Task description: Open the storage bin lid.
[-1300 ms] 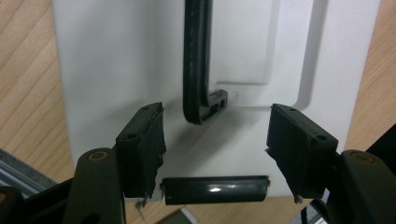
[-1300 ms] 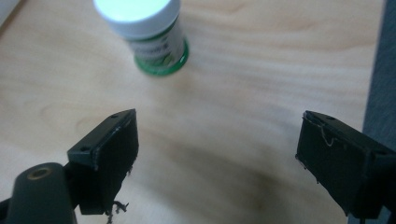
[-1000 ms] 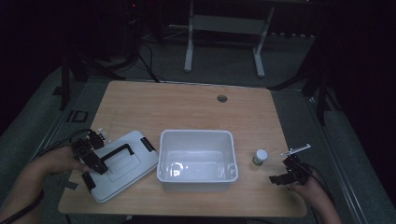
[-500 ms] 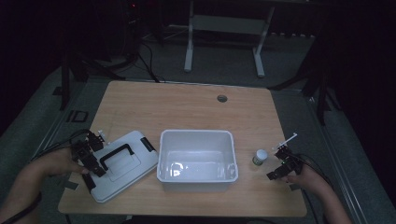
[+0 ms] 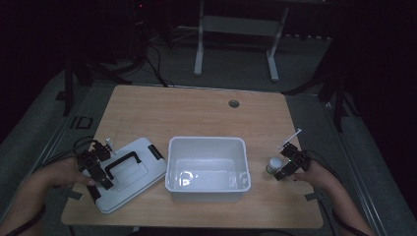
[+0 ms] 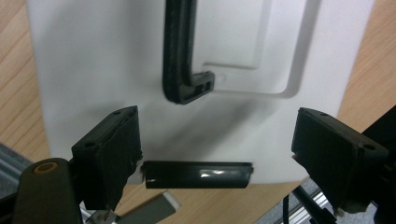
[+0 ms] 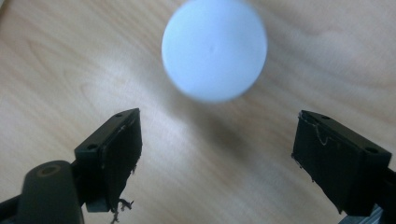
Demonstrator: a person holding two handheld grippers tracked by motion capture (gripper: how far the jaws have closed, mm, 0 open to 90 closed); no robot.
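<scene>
Moved in toward the small bottle [image 5: 274,165], the right gripper [image 5: 289,162] has jaws spread, just narrowing, apparently not touching it. Left gripper [image 5: 98,169] over the lid [image 5: 142,172] has just been opening, holding nothing.

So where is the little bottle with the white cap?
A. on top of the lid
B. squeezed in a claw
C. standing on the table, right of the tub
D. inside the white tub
C. The little bottle stands on the wooden table to the right of the white tub, just in front of the right claw, whose jaws are open and not touching it.
</scene>
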